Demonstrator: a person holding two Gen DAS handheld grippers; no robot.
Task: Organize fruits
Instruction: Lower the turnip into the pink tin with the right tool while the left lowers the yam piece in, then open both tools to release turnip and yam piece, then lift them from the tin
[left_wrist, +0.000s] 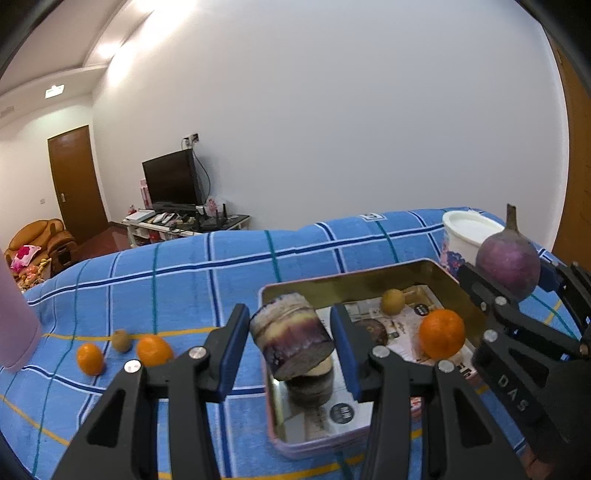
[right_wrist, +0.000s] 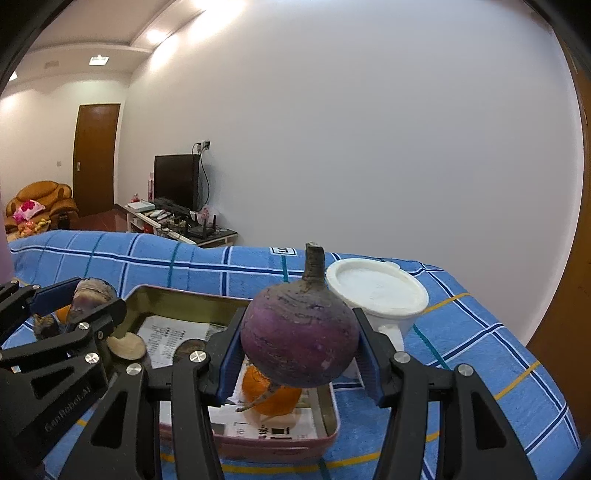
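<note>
Jaws of left gripper (left_wrist: 288, 347), lower centre: clamped on cut purple cane section (left_wrist: 290, 334), held above metal tin (left_wrist: 448, 273) for deposit. Jaws of right gripper (right_wrist: 299, 354), centre: clamped on purple turnip (right_wrist: 300, 338), likewise over tin. Oranges (left_wrist: 154, 350) left on blue checked bedcover (left_wrist: 184, 273), lower left.

My tin tray (left_wrist: 436, 271) is glossy gold metal, lined with printed paper (left_wrist: 406, 332). Under it, the checked cloth (left_wrist: 184, 280) looks matt, woven. Beside the tray, the white tub (right_wrist: 376, 291) is smooth plastic.
</note>
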